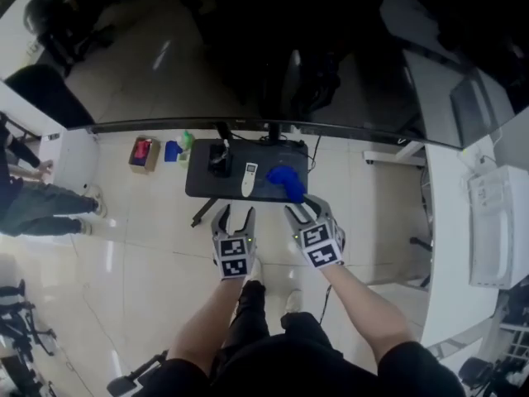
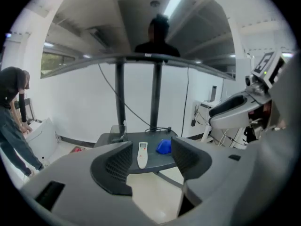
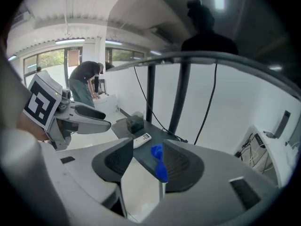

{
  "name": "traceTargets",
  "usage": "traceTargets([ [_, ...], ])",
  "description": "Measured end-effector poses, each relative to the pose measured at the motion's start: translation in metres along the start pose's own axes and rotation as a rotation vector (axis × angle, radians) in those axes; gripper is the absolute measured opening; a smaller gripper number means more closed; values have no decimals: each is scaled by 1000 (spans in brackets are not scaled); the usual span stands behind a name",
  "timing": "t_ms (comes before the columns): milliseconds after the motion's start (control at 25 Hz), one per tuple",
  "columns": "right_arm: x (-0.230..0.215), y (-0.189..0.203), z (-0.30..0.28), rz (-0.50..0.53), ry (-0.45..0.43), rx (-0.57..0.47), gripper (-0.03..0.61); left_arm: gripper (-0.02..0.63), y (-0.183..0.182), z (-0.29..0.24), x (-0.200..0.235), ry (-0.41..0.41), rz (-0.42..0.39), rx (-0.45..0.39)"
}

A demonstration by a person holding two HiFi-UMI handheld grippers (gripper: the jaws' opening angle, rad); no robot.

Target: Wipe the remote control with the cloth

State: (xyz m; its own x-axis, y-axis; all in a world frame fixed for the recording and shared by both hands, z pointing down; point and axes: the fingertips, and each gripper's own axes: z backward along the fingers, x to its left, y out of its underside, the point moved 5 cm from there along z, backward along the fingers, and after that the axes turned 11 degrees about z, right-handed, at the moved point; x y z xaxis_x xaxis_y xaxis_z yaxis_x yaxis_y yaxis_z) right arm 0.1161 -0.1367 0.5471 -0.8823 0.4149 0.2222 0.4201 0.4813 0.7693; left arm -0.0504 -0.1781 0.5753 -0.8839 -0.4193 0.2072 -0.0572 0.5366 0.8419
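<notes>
A white remote control lies on a small dark table, with a crumpled blue cloth just to its right. Both grippers hover in front of the table, apart from the remote. My left gripper is open and empty; the left gripper view shows the remote and the cloth far beyond its jaws. My right gripper is open too. In the right gripper view a tail of the cloth runs along the right finger's inner face; contact is unclear. The remote lies beyond.
A black box stands at the table's back, under a curved dark screen on a stand. A red box sits on the floor to the left. People stand at far left. A white desk runs along the right.
</notes>
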Motion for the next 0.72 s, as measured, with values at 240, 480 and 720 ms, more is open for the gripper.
traceTargets([
  [240, 26, -29, 92, -12, -28, -128, 198, 247, -28, 92, -53, 104, 30, -100],
  [480, 53, -41, 162, 28, -60, -200, 196, 198, -40, 169, -88, 158, 18, -163],
  [720, 83, -55, 209, 74, -76, -260, 118, 83, -38, 215, -103, 195, -59, -191],
])
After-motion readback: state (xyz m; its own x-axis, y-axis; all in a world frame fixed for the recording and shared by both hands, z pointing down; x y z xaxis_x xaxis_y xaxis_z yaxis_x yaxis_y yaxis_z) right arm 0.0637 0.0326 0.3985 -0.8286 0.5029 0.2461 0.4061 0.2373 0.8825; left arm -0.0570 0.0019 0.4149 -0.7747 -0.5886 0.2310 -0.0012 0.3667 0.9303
